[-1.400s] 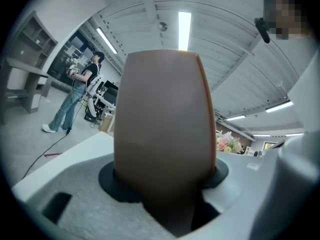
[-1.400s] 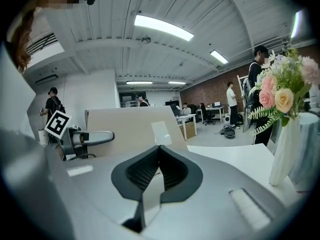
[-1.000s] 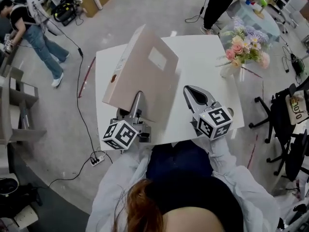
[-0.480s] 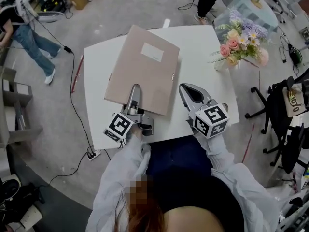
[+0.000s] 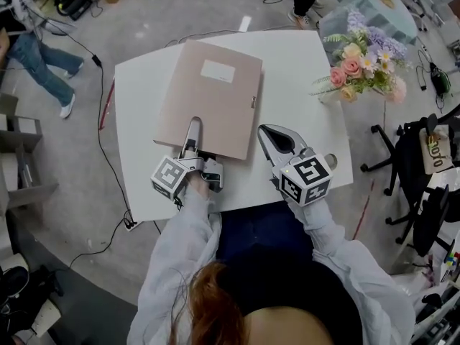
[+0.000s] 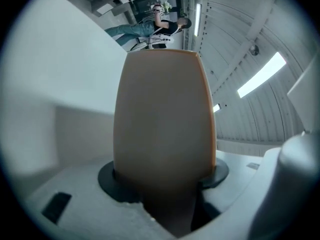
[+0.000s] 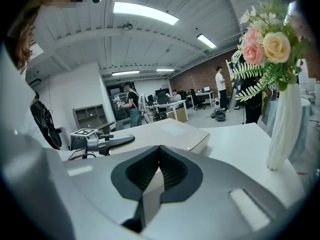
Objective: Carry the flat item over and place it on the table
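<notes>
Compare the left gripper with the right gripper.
The left gripper is clamped on the near edge of the binder; the right gripper has its fingers together on nothing. The left overlaps the binder; the right sits beside it. Both point away across the white table.

Looking like an open-plan office or lab: glowing under ceiling strip lights (image 7: 145,13), backing onto a brick wall (image 7: 200,74), spreading desks (image 7: 167,105), swivel chairs (image 5: 424,221) and shelving (image 7: 90,115) over grey concrete floor (image 5: 151,9).
</notes>
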A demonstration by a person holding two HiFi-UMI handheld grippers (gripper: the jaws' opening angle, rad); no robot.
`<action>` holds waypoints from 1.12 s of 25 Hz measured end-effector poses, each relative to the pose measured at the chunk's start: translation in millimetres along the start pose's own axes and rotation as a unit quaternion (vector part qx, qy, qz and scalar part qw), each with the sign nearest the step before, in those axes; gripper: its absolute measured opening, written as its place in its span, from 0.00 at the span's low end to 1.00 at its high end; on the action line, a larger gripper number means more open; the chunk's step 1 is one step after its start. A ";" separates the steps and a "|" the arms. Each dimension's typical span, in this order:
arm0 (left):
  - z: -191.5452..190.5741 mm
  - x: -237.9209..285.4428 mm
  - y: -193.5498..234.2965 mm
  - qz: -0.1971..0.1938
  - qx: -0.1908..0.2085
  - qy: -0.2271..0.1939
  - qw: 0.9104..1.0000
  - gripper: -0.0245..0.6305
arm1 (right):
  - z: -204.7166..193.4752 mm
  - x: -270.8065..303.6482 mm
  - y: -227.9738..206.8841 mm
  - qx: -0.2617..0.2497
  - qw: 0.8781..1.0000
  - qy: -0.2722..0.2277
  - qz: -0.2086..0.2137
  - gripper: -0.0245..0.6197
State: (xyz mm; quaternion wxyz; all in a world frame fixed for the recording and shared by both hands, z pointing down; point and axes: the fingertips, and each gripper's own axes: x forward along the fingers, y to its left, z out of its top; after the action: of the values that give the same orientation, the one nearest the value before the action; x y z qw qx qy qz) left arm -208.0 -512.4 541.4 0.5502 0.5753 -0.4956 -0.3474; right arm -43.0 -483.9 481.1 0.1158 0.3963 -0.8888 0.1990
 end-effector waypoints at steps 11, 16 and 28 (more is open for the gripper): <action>-0.4 10.2 31.6 0.013 -0.109 -0.022 0.994 0.47 | -8.5 5.3 -12.4 0.016 1.000 0.014 0.004 0.05; 2.5 10.1 35.2 0.023 -0.102 -0.021 0.994 0.48 | -11.7 4.3 -11.2 0.021 1.000 0.014 0.010 0.05; -6.3 10.7 40.5 0.155 0.038 0.115 0.981 0.96 | -6.4 10.7 3.4 0.031 0.999 0.001 0.033 0.05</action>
State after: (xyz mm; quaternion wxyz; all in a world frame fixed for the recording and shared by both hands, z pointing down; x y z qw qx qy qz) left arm -206.8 -516.9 583.5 0.6285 0.5478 -0.5251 -0.1707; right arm -52.3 -486.0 489.8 0.0974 0.3698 -0.8946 0.2310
